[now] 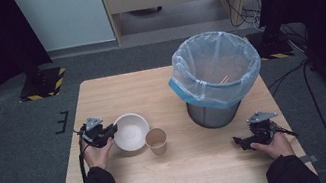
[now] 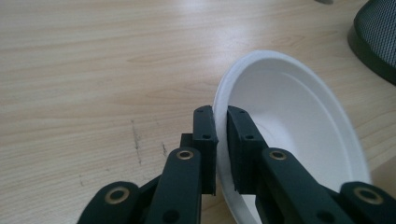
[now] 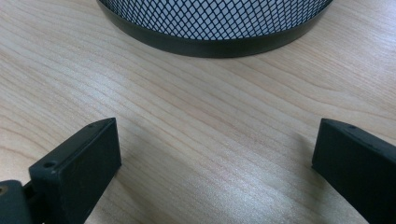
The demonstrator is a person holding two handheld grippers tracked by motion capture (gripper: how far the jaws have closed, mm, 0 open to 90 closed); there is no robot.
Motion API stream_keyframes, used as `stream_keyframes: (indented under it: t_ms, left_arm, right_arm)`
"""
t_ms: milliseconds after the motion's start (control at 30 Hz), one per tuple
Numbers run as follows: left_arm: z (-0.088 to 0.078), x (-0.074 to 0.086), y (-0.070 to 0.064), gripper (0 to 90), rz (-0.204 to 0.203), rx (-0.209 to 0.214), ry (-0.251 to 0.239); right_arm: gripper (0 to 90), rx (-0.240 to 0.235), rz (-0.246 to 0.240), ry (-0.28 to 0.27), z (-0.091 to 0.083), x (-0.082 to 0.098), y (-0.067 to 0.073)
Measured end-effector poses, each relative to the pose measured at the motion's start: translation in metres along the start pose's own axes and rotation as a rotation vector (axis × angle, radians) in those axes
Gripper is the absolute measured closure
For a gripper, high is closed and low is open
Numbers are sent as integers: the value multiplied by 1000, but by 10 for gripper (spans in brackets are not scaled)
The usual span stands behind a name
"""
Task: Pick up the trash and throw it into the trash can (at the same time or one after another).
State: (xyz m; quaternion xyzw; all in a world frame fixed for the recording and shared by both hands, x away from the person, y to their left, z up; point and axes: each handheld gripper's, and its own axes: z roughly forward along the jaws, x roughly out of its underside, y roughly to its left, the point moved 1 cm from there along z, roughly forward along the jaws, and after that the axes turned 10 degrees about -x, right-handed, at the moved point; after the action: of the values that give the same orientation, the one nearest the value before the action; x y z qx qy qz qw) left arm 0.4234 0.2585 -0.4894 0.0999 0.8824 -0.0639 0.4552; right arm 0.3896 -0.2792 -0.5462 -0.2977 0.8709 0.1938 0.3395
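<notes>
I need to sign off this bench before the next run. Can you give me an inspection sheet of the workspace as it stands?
Surface: wooden table, a few dark scuffs beside the bowl.
Job's things: white paper bowl, empty, upright; brown paper cup close to its right, upright.
Clutter: nothing seen.
Grippers: left gripper shut on the bowl's rim; right gripper open, holding nothing, low over the table.
Cables: one trails from the left gripper; more lie on the floor at right.
Surroundings: mesh waste bin with blue liner on the table; grey carpet, dark curtains.
</notes>
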Motion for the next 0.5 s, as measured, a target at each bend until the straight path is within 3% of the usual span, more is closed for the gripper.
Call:
stream_keyframes:
  t_ms: [267, 500]
  left_arm:
    - [-17, -9, 10, 840, -23, -28, -74]
    - [-24, -12, 15, 843, -44, -36, -97]
  right_arm:
    - [14, 0, 0, 0, 0, 0, 0]
    - [14, 0, 0, 0, 0, 0, 0]
